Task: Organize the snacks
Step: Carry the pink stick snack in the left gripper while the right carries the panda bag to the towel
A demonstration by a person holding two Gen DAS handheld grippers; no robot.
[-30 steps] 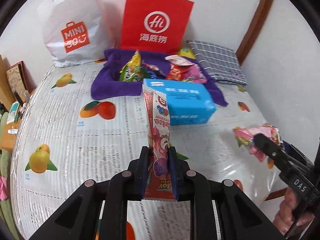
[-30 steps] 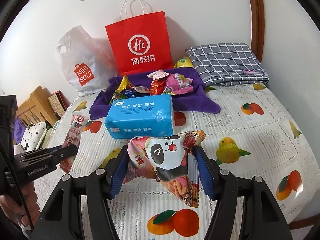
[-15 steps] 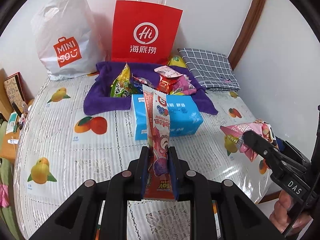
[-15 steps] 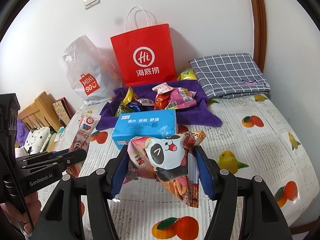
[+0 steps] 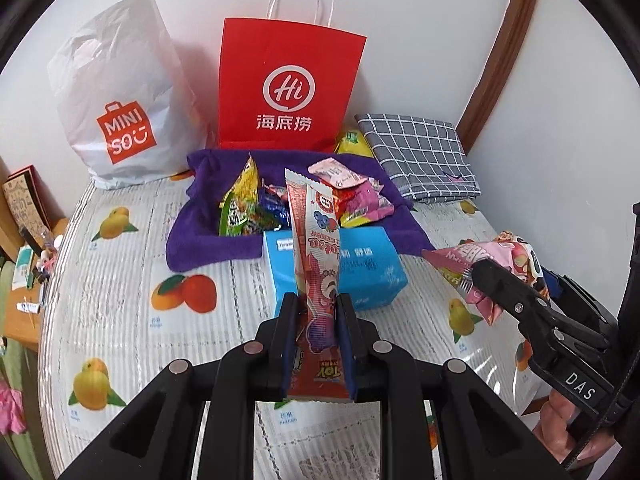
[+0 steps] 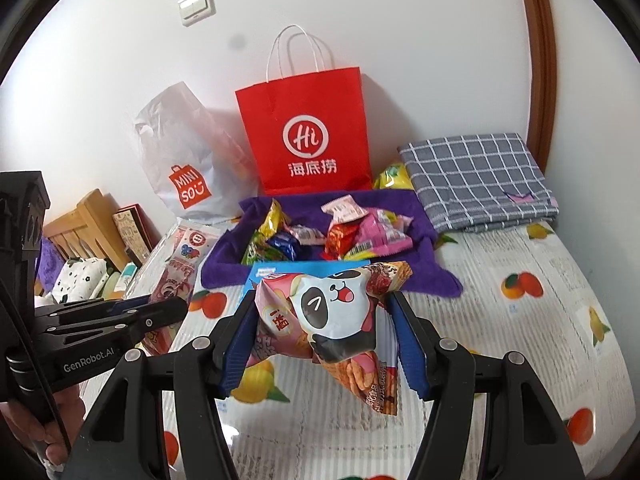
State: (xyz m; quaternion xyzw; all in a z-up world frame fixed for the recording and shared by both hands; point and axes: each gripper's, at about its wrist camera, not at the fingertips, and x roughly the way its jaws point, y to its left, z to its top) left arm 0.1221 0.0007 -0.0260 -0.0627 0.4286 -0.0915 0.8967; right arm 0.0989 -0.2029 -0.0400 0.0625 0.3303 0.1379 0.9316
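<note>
Grippers [image 5: 316,320] [image 6: 324,320], pinching stick pack [image 5: 316,264] and panda bag [image 6: 332,312], have risen.

Upright red stick packet [image 5: 316,276], crumpled panda bag [image 6: 332,312], both aloft

I worked facing a plain white wall [image 6: 420,40] carrying a white rocker light switch [image 6: 196,6]. A curved brown wooden trim [image 6: 542,60] ran up its right side. A slatted light wooden frame [image 6: 86,228] stood at the left.
</note>
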